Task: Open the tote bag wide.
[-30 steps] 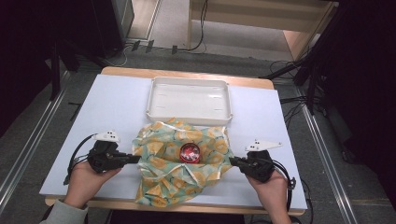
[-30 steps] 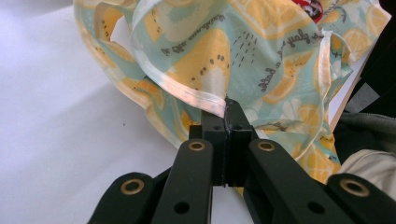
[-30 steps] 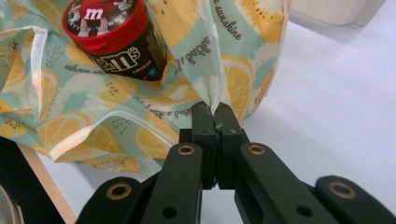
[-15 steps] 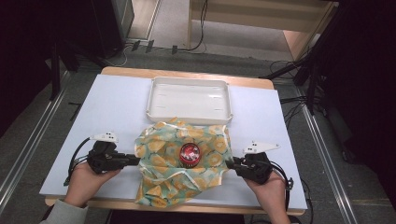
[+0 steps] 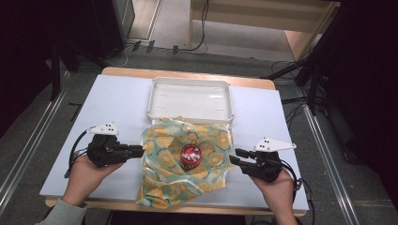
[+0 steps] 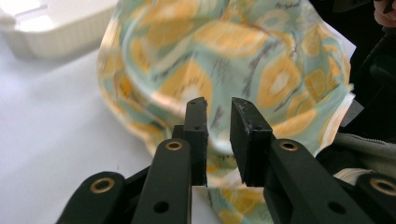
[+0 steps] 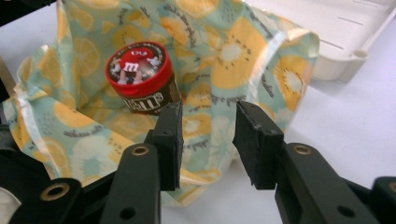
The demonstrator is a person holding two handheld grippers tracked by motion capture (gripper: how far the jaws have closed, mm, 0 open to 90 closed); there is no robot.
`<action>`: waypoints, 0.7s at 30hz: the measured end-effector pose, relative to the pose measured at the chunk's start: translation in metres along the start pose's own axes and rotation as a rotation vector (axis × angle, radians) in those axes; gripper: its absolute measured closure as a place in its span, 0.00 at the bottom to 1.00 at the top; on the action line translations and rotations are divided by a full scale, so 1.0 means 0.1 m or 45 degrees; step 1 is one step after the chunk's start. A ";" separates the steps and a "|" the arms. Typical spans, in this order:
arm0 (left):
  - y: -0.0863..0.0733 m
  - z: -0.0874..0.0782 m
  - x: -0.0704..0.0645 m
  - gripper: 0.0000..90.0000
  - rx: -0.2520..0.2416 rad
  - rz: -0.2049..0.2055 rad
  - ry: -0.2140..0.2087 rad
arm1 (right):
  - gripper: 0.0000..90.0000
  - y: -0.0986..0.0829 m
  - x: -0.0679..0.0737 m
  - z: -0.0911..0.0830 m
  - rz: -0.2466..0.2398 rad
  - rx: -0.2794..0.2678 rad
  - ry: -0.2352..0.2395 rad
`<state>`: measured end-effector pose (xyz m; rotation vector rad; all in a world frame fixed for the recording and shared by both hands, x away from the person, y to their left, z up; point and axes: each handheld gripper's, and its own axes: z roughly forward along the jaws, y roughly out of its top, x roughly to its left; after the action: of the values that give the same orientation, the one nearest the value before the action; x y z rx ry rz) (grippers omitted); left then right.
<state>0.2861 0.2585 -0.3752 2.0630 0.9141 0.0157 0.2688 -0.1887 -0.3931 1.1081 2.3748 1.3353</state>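
Two black hand-held grippers, the left gripper point(image 5: 140, 151) and the right gripper point(image 5: 234, 157), each carry a grey three-cornered plate on top, brass-ringed pivots along blocky jaws and a trailing black cable; a grey sleeve point(image 5: 58, 216) covers the left forearm.

Bystanders on the table

An empty white rectangular plastic tray point(image 5: 190, 99) sits at the far edge of the white-topped table point(image 5: 117, 103).

Lab: floor cables point(image 5: 202, 28), metal rails point(image 5: 28, 154)
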 end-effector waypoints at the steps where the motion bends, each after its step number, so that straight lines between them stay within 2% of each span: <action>1: 0.07 0.01 -0.02 0.88 0.007 0.016 0.000 | 0.76 0.01 0.01 0.01 -0.003 0.001 0.010; 7: 0.23 0.06 -0.08 0.92 0.017 0.038 -0.020 | 0.83 0.08 0.07 0.03 -0.002 0.010 0.013; 8: 0.30 0.08 -0.11 0.92 0.024 0.053 -0.023 | 0.85 0.11 0.07 0.03 0.007 0.013 0.014; 11: 0.37 0.10 -0.15 0.93 0.026 0.064 -0.031 | 0.90 0.17 0.07 0.04 0.015 0.016 0.027; 13: 0.50 0.15 -0.20 0.94 0.023 0.094 -0.046 | 0.91 0.23 0.08 0.06 0.008 0.019 0.028; 14: 0.50 0.15 -0.20 0.94 0.023 0.094 -0.046 | 0.91 0.23 0.08 0.06 0.008 0.019 0.028; 19: 0.66 0.37 -0.26 0.95 0.047 0.100 -0.084 | 0.95 0.36 0.10 0.23 -0.001 0.027 0.043; 21: 0.66 0.42 -0.26 0.95 0.059 0.108 -0.080 | 0.96 0.37 0.10 0.27 0.001 0.032 0.044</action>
<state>0.3201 0.1890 -0.3464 2.1318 0.7946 -0.0249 0.2937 -0.1526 -0.3770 1.1011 2.4221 1.3390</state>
